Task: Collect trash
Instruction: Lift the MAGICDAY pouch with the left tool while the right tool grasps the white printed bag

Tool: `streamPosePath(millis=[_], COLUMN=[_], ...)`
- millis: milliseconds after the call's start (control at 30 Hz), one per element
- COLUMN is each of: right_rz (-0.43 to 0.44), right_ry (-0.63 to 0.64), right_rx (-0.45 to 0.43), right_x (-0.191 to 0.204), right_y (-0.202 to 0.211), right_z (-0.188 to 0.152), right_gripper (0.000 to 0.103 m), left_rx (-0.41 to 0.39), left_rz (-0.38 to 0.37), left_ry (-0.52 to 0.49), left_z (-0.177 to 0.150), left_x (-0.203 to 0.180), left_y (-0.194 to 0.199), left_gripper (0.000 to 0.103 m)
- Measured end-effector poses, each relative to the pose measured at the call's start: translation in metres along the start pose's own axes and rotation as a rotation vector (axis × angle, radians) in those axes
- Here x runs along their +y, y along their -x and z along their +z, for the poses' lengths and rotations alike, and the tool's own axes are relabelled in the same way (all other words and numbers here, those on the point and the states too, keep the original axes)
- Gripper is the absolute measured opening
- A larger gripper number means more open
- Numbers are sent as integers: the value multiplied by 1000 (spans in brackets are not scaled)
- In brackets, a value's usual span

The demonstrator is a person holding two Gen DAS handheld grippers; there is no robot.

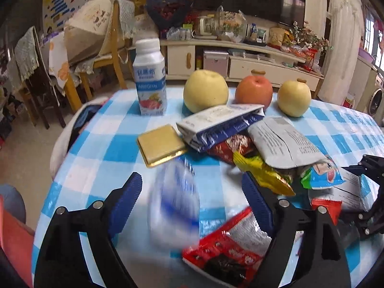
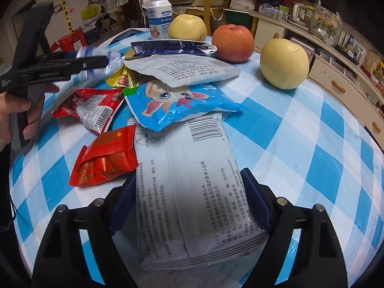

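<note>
Right gripper [image 2: 189, 204] straddles grey printed packet [image 2: 192, 192] on table [image 2: 312, 144]

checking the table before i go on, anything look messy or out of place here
Yes: empty wrappers lie in an overlapping heap on the blue checked tablecloth, a grey printed packet overlapping a blue cartoon bag, with red wrappers beside. The fruit and the upright white drink bottle look orderly.
</note>
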State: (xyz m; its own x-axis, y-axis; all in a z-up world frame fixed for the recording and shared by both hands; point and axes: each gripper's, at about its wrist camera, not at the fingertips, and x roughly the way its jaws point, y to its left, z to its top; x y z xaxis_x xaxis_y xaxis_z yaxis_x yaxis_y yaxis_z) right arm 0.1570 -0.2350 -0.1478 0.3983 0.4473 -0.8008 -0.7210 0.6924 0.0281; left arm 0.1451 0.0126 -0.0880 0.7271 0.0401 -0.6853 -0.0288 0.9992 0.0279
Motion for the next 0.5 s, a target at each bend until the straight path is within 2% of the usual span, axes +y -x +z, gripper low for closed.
streamPosePath(millis=[67, 167, 267, 367, 433, 500], right_rz=[1, -1, 2, 6, 7, 7], right_ry=[0, 3, 8, 13, 13, 12], right_rx=[-4, -5, -8, -10, -11, -11], right_x=[0, -1, -2, -2, -2, -3], right_y=[-1, 0, -1, -2, -2, -2], right_z=[0, -1, -2, -1, -2, -2], right_gripper=[88, 90, 94, 96, 96, 96], left_rx=[5, 74, 146, 149, 182, 193], left_rz=[11, 34, 31, 28, 3, 15], left_ry=[-6, 26, 112, 155, 160, 114], left_z=[4, 4, -5, -7, -10, -11], left_x=[1, 10, 32, 46, 48, 39], left_y=[-7, -26, -34, -32, -38, -40], left_gripper=[84, 84, 85, 85, 86, 86])
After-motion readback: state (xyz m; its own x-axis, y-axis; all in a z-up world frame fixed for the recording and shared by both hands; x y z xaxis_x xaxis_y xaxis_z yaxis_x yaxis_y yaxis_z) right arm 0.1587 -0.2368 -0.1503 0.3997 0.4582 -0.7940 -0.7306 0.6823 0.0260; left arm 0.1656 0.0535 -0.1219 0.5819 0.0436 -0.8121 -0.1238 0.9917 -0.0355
